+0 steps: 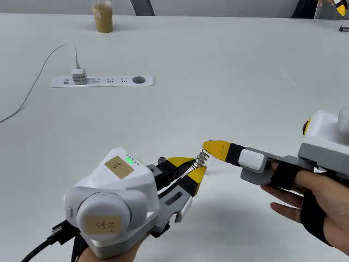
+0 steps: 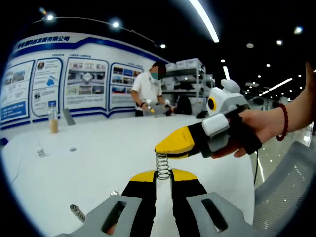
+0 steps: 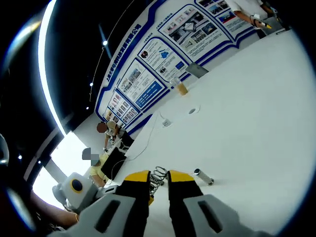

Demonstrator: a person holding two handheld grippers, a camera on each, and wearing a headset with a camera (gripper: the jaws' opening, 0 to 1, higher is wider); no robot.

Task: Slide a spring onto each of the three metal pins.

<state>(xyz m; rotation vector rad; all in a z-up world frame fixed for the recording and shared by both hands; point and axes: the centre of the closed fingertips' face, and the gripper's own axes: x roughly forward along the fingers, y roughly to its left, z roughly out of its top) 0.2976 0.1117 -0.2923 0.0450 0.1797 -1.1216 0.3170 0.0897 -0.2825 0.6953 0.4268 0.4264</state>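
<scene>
A broad white workbench is stretching out under both tools. On the left, the yellow-tipped, black-jawed left gripper is pinching the lower end of a small coiled steel spring, its jaws narrow. I cannot tell whether a pin is sitting inside the coil. In the head view the spring's long axis is running up and rightward from those tips. The matching right gripper is nipping the upper end, jaws narrow too. A short silver metal pin is lying flat on the bench just beside the right gripper, probably the nearer hand for it.
</scene>
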